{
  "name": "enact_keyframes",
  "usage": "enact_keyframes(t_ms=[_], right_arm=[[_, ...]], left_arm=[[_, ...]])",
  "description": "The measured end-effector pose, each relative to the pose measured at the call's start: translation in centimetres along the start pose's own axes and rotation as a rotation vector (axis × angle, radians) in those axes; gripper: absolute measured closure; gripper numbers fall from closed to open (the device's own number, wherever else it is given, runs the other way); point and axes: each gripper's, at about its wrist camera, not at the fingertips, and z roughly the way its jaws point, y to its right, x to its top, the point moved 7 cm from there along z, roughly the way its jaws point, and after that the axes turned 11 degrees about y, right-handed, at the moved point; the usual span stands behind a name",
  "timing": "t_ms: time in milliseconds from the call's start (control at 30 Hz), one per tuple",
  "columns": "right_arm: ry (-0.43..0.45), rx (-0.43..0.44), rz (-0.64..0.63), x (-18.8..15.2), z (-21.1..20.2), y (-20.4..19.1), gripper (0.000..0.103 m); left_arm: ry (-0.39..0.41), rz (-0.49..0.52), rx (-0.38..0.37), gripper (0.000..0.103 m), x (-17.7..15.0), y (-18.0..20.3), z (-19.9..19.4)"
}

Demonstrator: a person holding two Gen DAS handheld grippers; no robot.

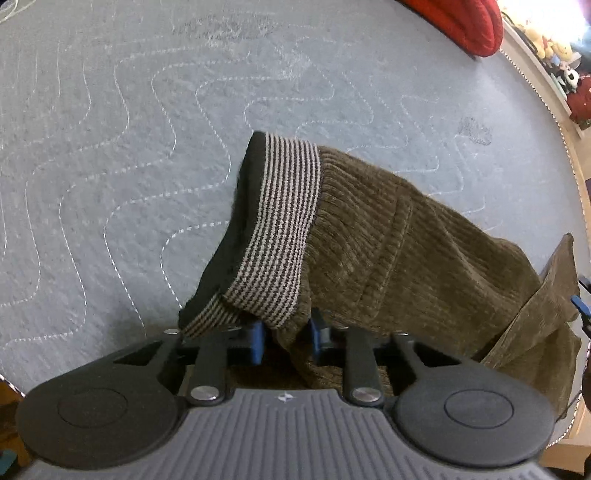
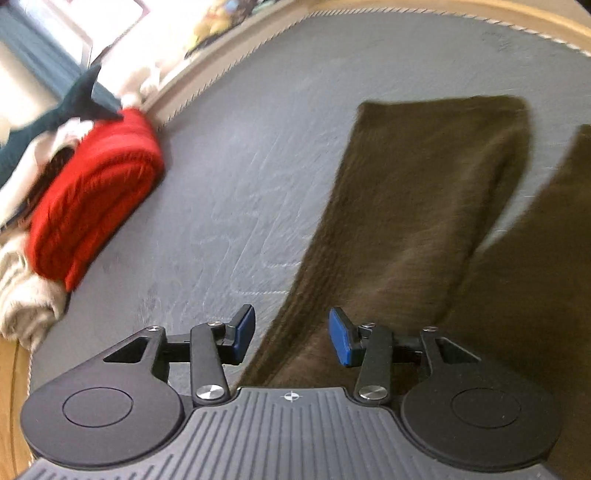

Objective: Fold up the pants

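Only left cam: pants (image 1: 388, 236) w/ striped waistband (image 1: 280, 229).

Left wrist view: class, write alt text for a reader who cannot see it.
The left gripper is shut on the striped waistband of brown corduroy pants, lifting it above a quilted grey mat. A folded red garment lies at the far edge.

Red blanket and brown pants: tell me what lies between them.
Only bare grey quilt lies between the red blanket and the pants, as the right wrist view shows.
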Motion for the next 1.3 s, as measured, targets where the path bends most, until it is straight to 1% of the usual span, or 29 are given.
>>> enact_keyframes(t_ms=[33,67,133,267,400,433,467,500,533,567,667,767,833,900,933,1000,1033,1067,1100,1133,1167,1200,1233,1267,1300], right_arm=[[-0.012,-0.007,-0.020,-0.3,0.8,-0.4,0.050],[-0.024,-0.019,-0.041,-0.5,1.6,-0.7,0.050],[-0.046,-0.048,-0.079,-1.1,3.5,-1.3,0.050],[-0.093,-0.107,-0.122,-2.2,6.1,-1.7,0.049],[-0.080,-0.138,-0.213,-2.7,6.9,-2.3,0.049],[-0.079,-0.146,-0.241,-2.8,6.9,-2.5,0.053],[-0.078,-0.159,-0.267,-2.8,6.9,-2.6,0.065],[-0.075,-0.179,-0.293,-2.9,6.8,-2.5,0.072],[-0.075,-0.184,-0.309,-2.9,6.5,-2.4,0.086],[-0.079,-0.172,-0.302,-2.8,6.2,-2.2,0.094],[-0.046,-0.147,-0.255,-1.7,4.3,-1.6,0.096],[0.031,-0.110,-0.191,0.2,0.1,-1.0,0.096],[0.101,-0.076,-0.150,1.6,-4.0,-0.6,0.096],[0.176,-0.054,-0.138,2.5,-8.5,0.2,0.097],[0.216,-0.043,-0.138,2.6,-11.3,1.0,0.097],[0.251,-0.033,-0.135,2.0,-15.3,3.1,0.097],[0.247,-0.037,-0.137,1.1,-17.2,4.7,0.097],[0.221,-0.051,-0.141,0.1,-18.1,6.2,0.096],[0.154,-0.077,-0.143,-1.5,-18.6,8.1,0.096],[0.036,-0.105,-0.139,-3.6,-18.3,10.4,0.096],[-0.056,-0.133,-0.120,-5.3,-18.0,12.5,0.096],[-0.108,-0.190,-0.078,-6.4,-18.2,14.9,0.096],[-0.099,-0.233,-0.049,-6.5,-18.8,16.8,0.093],[-0.065,-0.244,-0.055,-6.0,-19.5,17.8,0.093],[-0.009,-0.257,-0.087,-5.2,-20.4,18.4,0.093]], left_arm=[[0.006,0.008,0.003,0.079,0.1,0.2,-0.1],[0.008,0.013,0.007,0.079,0.2,0.3,0.0],[0.004,0.014,0.016,0.079,0.2,0.4,0.1],[0.003,0.017,0.019,0.079,0.2,0.6,0.2],[-0.001,0.018,0.013,0.078,0.3,0.6,0.3],[-0.001,0.022,0.012,0.078,0.3,0.6,0.3],[-0.001,0.026,0.011,0.078,0.3,0.5,0.3],[0.000,0.032,0.010,0.078,0.3,0.4,0.2],[0.003,0.037,0.011,0.078,0.3,0.5,0.2],[0.005,0.041,0.011,0.078,0.2,0.5,0.1],[0.019,0.052,0.008,0.078,0.0,0.6,-0.2],[0.036,0.058,-0.007,0.079,-0.2,0.6,-0.8],[0.051,0.060,-0.025,0.081,-0.2,0.5,-1.4],[0.062,0.053,-0.062,0.082,-0.3,0.3,-2.2],[0.069,0.054,-0.084,0.082,-0.4,0.3,-2.6],[0.075,0.072,-0.117,0.082,-0.8,0.4,-3.3],[0.070,0.086,-0.127,0.082,-1.1,0.3,-3.5],[0.062,0.096,-0.129,0.082,-1.4,0.2,-3.5],[0.049,0.111,-0.119,0.082,-1.7,-0.1,-3.4],[0.027,0.127,-0.102,0.081,-2.1,-0.4,-3.2],[0.005,0.129,-0.087,0.077,-2.4,-0.8,-2.9],[-0.010,0.122,-0.071,0.077,-2.6,-1.2,-2.8],[-0.008,0.107,-0.054,0.077,-2.5,-1.5,-2.9],[0.009,0.089,-0.046,0.075,-2.3,-1.6,-3.3],[0.029,0.075,-0.045,0.074,-1.9,-1.5,-3.8]])
